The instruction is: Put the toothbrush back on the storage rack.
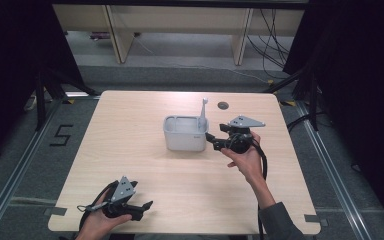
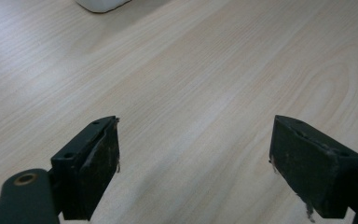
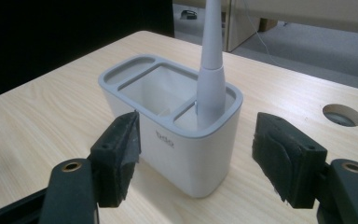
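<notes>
A white holder with a grey rim (image 1: 184, 134) stands near the middle of the table, split into compartments. A white, tapered handle (image 1: 203, 114) stands upright in its right-end compartment. My right gripper (image 1: 213, 141) hangs just right of the holder, pointing at it. In the right gripper view the holder (image 3: 168, 116) and the handle (image 3: 211, 70) sit ahead of my right gripper (image 3: 198, 135), whose jaws are apart with no pad pressing on it. My left gripper (image 1: 145, 207) rests open near the table's front left edge. In the left gripper view my left gripper (image 2: 193, 135) frames bare wood.
A round cable hole (image 1: 223, 105) lies in the tabletop behind the right hand, also seen as a hole (image 3: 341, 115) in the right gripper view. A corner of the holder (image 2: 100, 4) peeks in at the top of the left gripper view. Dark curtains flank the table.
</notes>
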### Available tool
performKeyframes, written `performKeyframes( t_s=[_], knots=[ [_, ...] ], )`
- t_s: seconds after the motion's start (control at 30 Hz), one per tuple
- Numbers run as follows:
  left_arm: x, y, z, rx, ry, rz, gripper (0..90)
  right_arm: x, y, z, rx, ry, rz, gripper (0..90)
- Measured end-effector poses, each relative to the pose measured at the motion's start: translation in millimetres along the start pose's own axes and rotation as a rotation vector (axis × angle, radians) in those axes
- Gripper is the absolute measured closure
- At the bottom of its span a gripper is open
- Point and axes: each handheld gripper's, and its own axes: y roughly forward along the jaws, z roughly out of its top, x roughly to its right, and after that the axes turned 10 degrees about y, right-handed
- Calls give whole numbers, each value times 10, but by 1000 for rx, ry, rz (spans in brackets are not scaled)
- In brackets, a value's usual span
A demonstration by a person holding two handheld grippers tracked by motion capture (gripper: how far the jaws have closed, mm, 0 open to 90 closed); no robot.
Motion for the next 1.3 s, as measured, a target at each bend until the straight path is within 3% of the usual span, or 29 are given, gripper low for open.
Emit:
performKeyframes(
  t_s=[0.13, 0.17, 0.2, 0.23, 0.3, 0.33, 0.37, 0.5, 0.53, 0.57, 0.6, 0.7, 0.77, 0.83, 0.9, 1.03, 1.07, 1.1, 1.3],
  knots=[
    [-4, 0, -1, 1, -2, 2, 154, -32, -10, -50, -17, 17, 0, 315],
    [-7, -3, 0, -3, 0, 1, 154, -21, -9, -60, -7, -12, -5, 313],
    [-11, -4, 0, -4, 4, 2, 154, -33, -23, -66, -24, 5, -4, 311],
    [-6, -4, 1, 0, -2, 2, 154, -16, -16, -73, -17, -18, 3, 308],
    [-8, -7, 3, -2, 6, 3, 154, -43, -28, -97, -30, 14, -1, 302],
    [-4, -2, 1, 0, 0, 2, 154, -24, -31, -97, -30, -20, -1, 302],
    [-2, -2, 1, 1, -2, 2, 154, -47, -37, -116, -28, 4, -6, 300],
    [-11, -7, 3, -1, 5, 0, 154, -55, -63, -141, -47, -13, 7, 292],
    [2, 1, 3, 15, -12, -8, 154, -78, -74, -153, -51, 10, 2, 291],
    [-12, -9, 3, -2, 6, -3, 154, -57, -64, -157, -36, -20, 15, 291],
    [4, 0, 3, 15, -13, -7, 154, -62, -75, -162, -35, -24, 1, 289],
    [-15, -8, 5, 1, 10, -2, 154, -76, -82, -186, -47, -20, 22, 276],
    [0, -12, 5, 4, -3, -6, 154, -81, -99, -209, -52, -25, -1, 269],
    [-17, -11, 3, -4, 10, 0, 154, -101, -109, -237, -61, -1, 7, 262],
    [-17, -10, 4, 0, 11, 2, 154, -86, -123, -253, -68, -23, 8, 257],
    [-4, -9, 5, 3, -1, -4, 154, -89, -137, -305, -65, -10, 19, 252],
    [-5, -10, 5, 3, 0, 0, 154, -110, -148, -326, -67, 16, 5, 250],
    [-4, -10, 5, 4, 0, -4, 154, -98, -160, -338, -79, -9, 5, 250],
    [-2, -8, 4, 4, 0, -10, 154, -128, -166, -436, -89, -1, 9, 248]
  ],
)
